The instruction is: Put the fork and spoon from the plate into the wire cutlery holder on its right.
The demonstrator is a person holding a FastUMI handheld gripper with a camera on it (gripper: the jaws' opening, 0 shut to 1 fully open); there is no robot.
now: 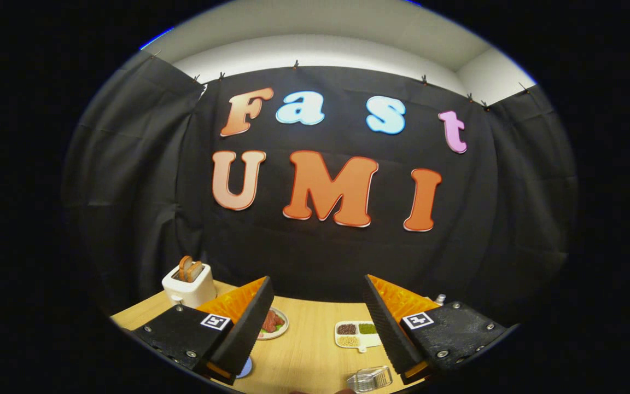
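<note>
Fork and spoon cannot be made out from where the gripper [315,328] is held; neither can their plate nor the wire cutlery holder, so I judge the task not yet begun and the tool raised high and level, as if to survey the scene before dipping down. Taking the wooden table [307,350] as the landmark: at its far left corner stands a white toaster [186,285] with bread slices poking from its slots, parked out of the working area. Nearer the table's middle, just beyond the left finger, sits a small plate of food [275,323], reddish and green, partly hidden by that finger. Toward the right finger rests a white divided dish [354,334] with dark, green and pale fillings in separate compartments. At the table's near edge lies a small clear ribbed container [371,378]. The two fingers are spread wide apart with nothing between them, presumably readied for a grasp.
</note>
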